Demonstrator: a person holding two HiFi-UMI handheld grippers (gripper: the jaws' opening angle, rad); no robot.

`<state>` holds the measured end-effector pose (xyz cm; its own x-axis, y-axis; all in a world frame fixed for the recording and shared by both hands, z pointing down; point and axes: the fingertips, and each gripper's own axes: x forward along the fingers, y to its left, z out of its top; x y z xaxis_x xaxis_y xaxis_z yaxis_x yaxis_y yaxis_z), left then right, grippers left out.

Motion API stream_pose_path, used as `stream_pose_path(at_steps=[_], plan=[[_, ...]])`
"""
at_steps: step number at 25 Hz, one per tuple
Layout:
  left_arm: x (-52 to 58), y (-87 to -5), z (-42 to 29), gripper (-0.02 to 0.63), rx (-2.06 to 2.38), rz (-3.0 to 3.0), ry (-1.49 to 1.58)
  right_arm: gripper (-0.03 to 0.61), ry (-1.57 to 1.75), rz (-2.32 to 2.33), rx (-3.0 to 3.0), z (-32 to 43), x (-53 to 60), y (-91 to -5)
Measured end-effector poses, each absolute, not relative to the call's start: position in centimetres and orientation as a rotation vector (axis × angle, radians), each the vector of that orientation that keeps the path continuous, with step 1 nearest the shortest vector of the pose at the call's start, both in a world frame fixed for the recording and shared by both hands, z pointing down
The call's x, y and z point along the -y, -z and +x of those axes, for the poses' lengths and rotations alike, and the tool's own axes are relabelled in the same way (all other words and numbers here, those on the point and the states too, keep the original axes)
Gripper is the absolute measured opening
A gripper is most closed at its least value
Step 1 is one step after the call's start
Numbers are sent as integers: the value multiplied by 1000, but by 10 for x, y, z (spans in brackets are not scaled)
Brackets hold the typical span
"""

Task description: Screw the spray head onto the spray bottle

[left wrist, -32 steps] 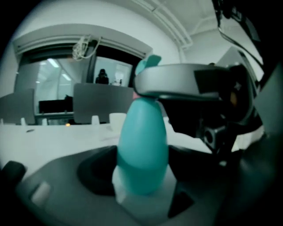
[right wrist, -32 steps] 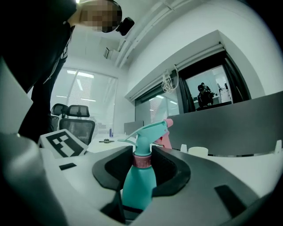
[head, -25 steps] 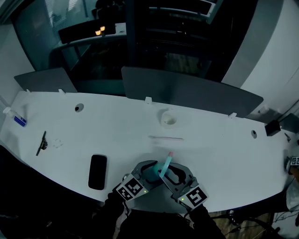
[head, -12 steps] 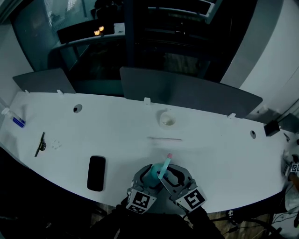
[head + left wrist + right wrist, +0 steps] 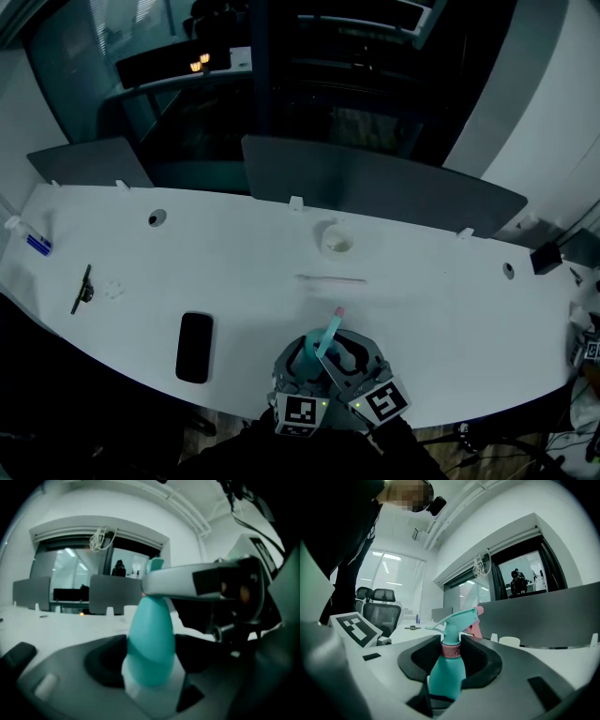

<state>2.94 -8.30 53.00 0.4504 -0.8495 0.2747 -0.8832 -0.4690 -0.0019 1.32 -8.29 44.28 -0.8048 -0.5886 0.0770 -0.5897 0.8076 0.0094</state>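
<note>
Gripping the spray head [image 5: 457,619] by its pink collar, the right gripper [image 5: 451,657] holds the bottle [image 5: 151,637] at the 6 o'clock edge of the table [image 5: 450,300]. Jaws of the left gripper [image 5: 150,656] are closing round the bottle's body, pads not yet pressing

Black phone [image 5: 194,346] flat on white table [image 5: 450,309]; white cup [image 5: 337,240] farther back.

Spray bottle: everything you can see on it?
The spray bottle is teal, smooth plastic by its look, with a tapering body, a pink collar and a teal trigger head tipped by a pink nozzle. It is held roughly upright at the near edge of the white table. The right gripper clamps it at the collar; the jaws of the left gripper are closing round the body.
</note>
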Motion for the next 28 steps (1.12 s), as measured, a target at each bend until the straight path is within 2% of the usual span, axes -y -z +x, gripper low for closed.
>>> stream_pose_path(at_steps=[2,8,11,16,18,21,24,26,28], plan=[[82,-530,31,331,1463,2596,-386,132,-34,958,2917,15,83,-443],[81,-525,36,327,767,2941,-444,132,-70,895,2933,17,83,-443],[84,-522,38,321,883,2910,-409,132,-48,945,2922,22,87,-445],[83,-527,32,319,1534,2597,-323,132,-22,997,2905,19,84,-444],[82,-525,33,325,1460,2656,-350,132,-26,997,2906,21,83,-444],[82,-519,35,354,1051,2877,-385,132,-48,958,2905,21,82,-444],[82,-520,41,328,714,2940,-398,132,-47,938,2922,22,83,-444],[82,-519,42,322,741,2936,-392,132,-44,960,2919,24,84,-444],[83,-517,40,319,998,2862,-352,132,-33,995,2907,24,84,-445]])
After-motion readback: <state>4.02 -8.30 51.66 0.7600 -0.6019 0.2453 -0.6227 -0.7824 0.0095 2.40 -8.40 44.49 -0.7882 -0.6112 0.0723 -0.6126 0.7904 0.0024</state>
